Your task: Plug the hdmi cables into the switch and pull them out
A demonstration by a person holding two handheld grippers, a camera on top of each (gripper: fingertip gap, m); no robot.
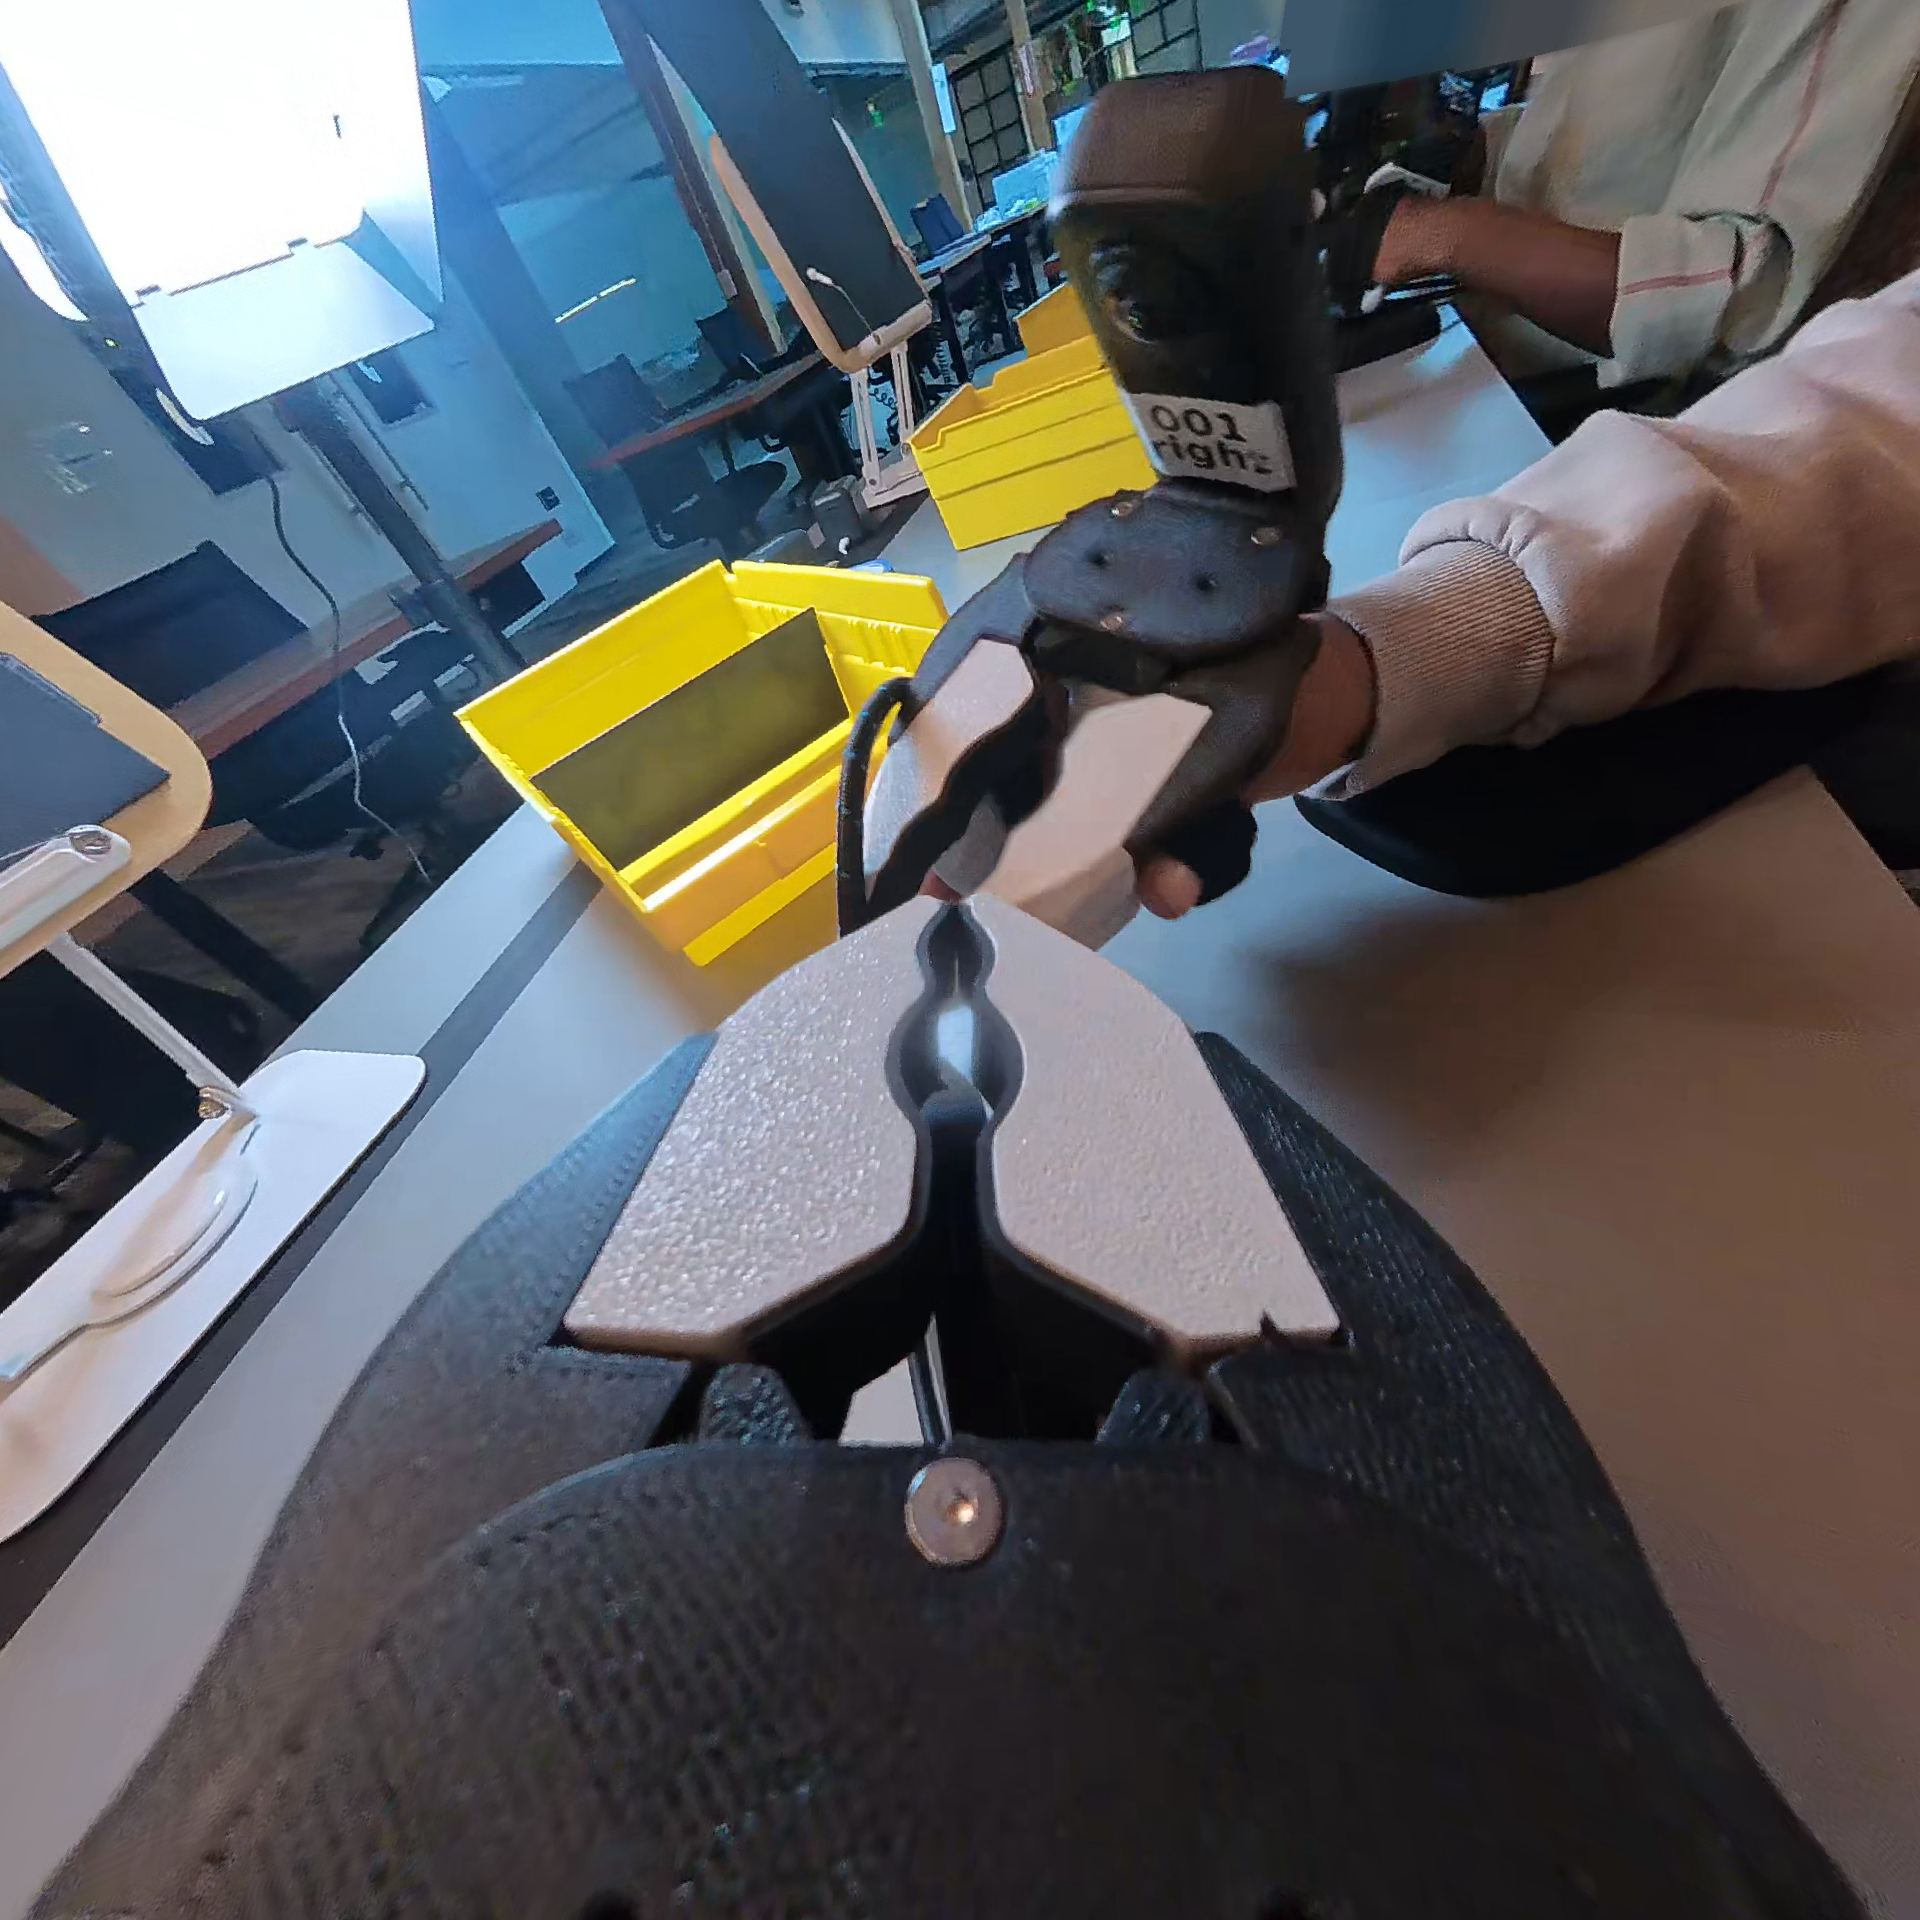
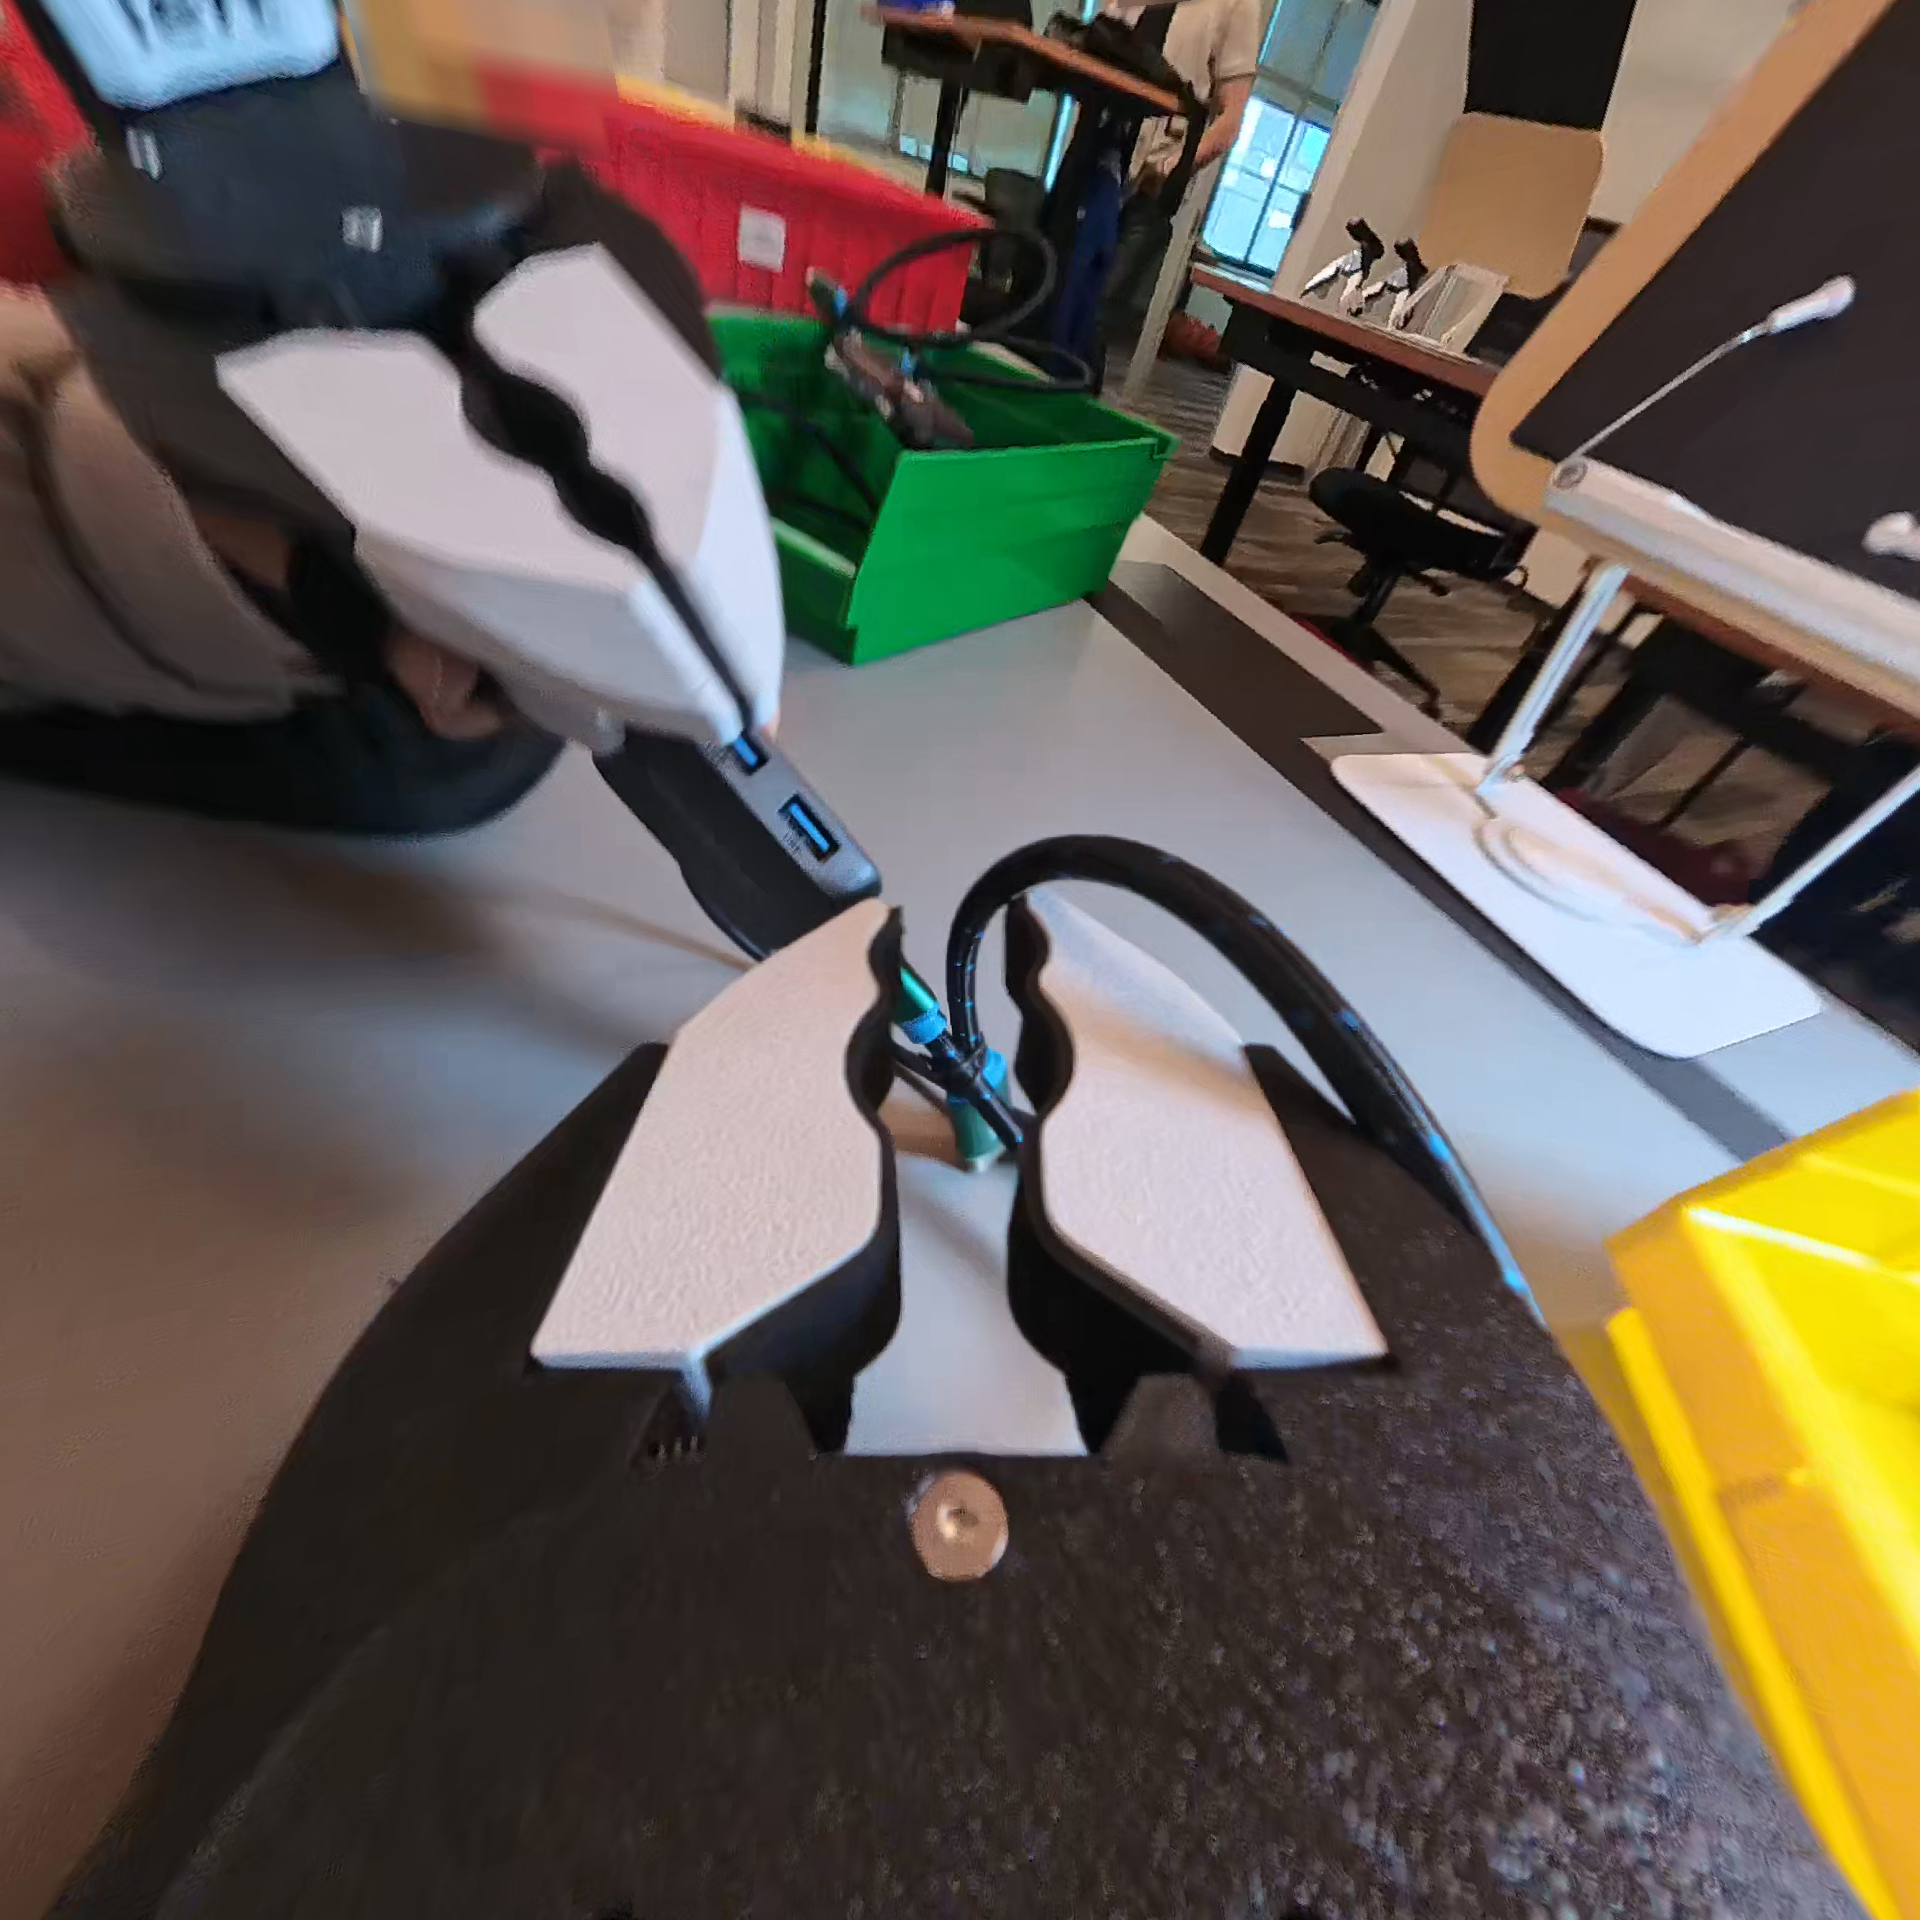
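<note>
We see the left gripper point(image 2: 753, 717) in the upper left of the right wrist view, its jaws pinched down on one end of the switch point(image 2: 764, 847) — a black box with blue ports on its side, held tilted above the grey table point(image 2: 1091, 707). In the left wrist view that same gripper fills the lower frame, jaws nearly together, and the switch is hidden behind its pads.

The right gripper point(image 2: 951, 935) sits at centre of its own view with jaws narrowly apart. Between them lie the teal plugs point(image 2: 920, 1023) of the black cable point(image 2: 1247, 935), which arcs up and off toward the lower right. We cannot tell whether the jaws actually press on the plugs or whether a plug sits in the switch.

A yellow bin point(image 1: 707, 748) stands at mid-left of the left wrist view, a green bin point(image 2: 966, 509) at upper centre of the right wrist view, and a white lamp base point(image 2: 1579, 894) at right — all apart from the switch.
</note>
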